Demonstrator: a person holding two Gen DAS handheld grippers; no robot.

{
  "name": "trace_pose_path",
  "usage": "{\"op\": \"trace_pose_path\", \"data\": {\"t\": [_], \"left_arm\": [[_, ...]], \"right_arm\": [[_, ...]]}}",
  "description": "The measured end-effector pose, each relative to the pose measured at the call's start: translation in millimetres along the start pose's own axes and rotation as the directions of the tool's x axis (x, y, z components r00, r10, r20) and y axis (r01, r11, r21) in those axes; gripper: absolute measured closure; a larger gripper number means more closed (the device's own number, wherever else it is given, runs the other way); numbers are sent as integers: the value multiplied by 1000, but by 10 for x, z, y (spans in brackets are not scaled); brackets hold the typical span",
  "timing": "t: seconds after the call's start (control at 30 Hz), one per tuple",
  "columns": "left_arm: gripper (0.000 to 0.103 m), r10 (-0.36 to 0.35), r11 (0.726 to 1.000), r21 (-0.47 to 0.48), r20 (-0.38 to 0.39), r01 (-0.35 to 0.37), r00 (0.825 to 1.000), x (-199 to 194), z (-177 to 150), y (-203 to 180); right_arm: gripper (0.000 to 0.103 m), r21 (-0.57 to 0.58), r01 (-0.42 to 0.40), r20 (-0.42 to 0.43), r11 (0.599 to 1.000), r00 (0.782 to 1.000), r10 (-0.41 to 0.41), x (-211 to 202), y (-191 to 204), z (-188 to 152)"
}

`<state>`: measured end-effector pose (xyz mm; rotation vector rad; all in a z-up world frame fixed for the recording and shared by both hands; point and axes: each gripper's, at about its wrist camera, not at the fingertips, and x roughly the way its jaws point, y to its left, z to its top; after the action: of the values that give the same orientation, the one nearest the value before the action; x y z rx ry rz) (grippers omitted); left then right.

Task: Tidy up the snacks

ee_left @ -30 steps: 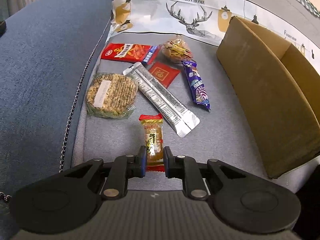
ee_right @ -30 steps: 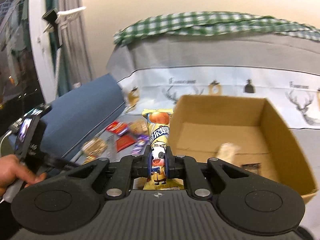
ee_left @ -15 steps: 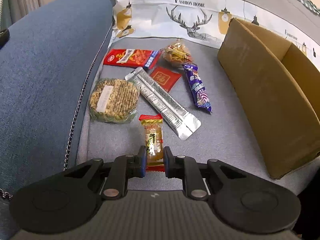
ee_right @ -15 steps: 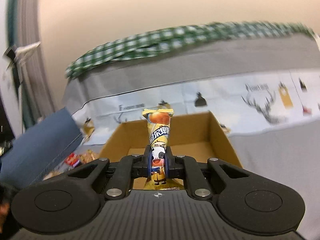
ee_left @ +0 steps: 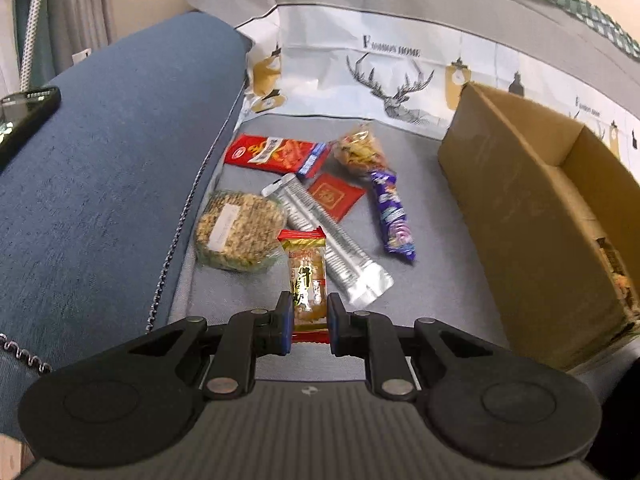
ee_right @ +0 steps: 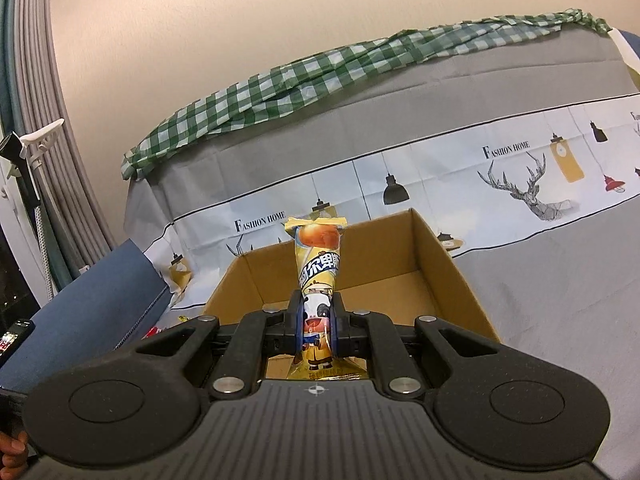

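Observation:
My left gripper (ee_left: 307, 320) is shut on a small orange snack bar with red ends (ee_left: 306, 268) and holds it above the grey sofa seat (ee_left: 432, 280). On the seat lie a round oat cake (ee_left: 238, 232), a silver pouch (ee_left: 332, 240), a red packet (ee_left: 276, 152), a small red square packet (ee_left: 334, 196), a purple bar (ee_left: 392, 212) and a clear bag of snacks (ee_left: 360, 152). My right gripper (ee_right: 317, 320) is shut on a yellow cow-print snack pack (ee_right: 318, 276) and holds it upright over the open cardboard box (ee_right: 448, 276), which also shows in the left wrist view (ee_left: 520, 216).
A blue armrest (ee_left: 112, 184) with a phone (ee_left: 24, 116) on it flanks the seat on the left. A deer-print cloth (ee_right: 520, 168) and a green checked cloth (ee_right: 320, 76) cover the sofa back. A curtain (ee_right: 40, 160) hangs at the far left.
My left gripper has lifted and pulled back with the orange bar. My right gripper has swung right and tilted up with the yellow pack, so the box sits lower in view.

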<state>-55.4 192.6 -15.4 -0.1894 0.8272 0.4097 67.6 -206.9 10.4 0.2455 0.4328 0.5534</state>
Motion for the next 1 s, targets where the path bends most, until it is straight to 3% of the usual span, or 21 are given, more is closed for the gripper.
{"op": "trace_pose_path", "data": {"t": [0.4, 1.0], "left_arm": [[84, -110, 993, 53, 100, 105, 989, -406, 307, -611], [84, -287, 950, 174, 160, 259, 944, -571, 780, -1666]], "right_arm": [[91, 8, -2, -10, 1000, 1000, 3, 43, -12, -8], [91, 28, 41, -9, 999, 999, -41, 56, -40, -20]]}}
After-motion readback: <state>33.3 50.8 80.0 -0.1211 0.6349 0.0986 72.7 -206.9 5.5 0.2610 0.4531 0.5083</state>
